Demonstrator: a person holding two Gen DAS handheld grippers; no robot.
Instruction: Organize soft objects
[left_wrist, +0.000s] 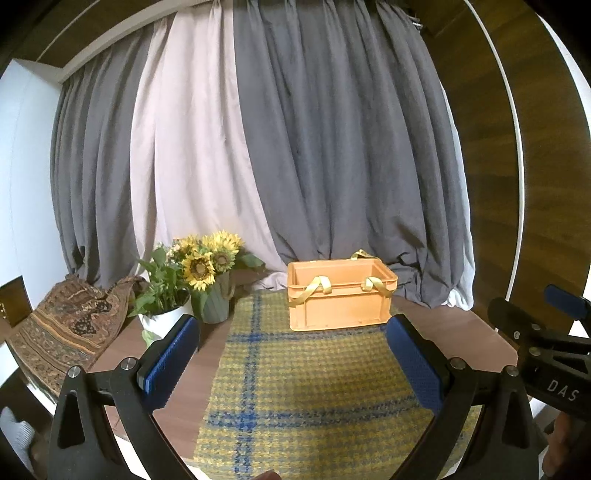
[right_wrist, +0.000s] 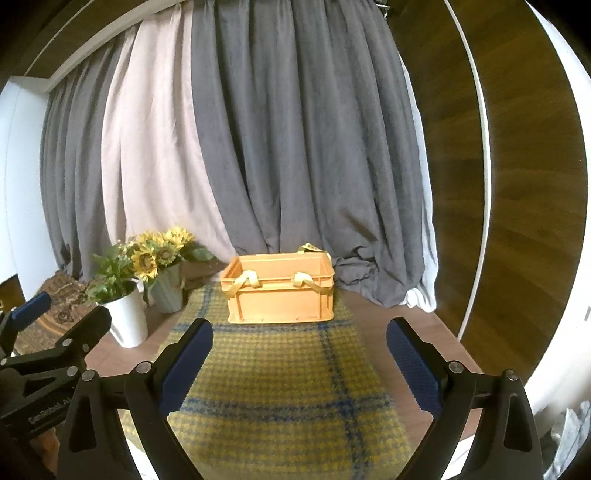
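Observation:
An orange plastic crate (left_wrist: 338, 295) (right_wrist: 280, 291) stands at the far end of a yellow and blue plaid cloth (left_wrist: 306, 387) (right_wrist: 280, 384) on a wooden table. Yellow straps (left_wrist: 317, 286) (right_wrist: 247, 280) hang over its front rim. My left gripper (left_wrist: 291, 356) is open above the near part of the cloth, nothing between its blue pads. My right gripper (right_wrist: 299, 356) is also open and holds nothing. Each gripper shows at the edge of the other's view. What lies inside the crate is hidden.
Sunflowers in a grey-green vase (left_wrist: 216, 302) (right_wrist: 168, 291) and a leafy plant in a white pot (left_wrist: 162, 321) (right_wrist: 127, 321) stand left of the cloth. A patterned brown fabric (left_wrist: 70, 321) lies further left. Grey and pale curtains (left_wrist: 295, 147) hang behind the table.

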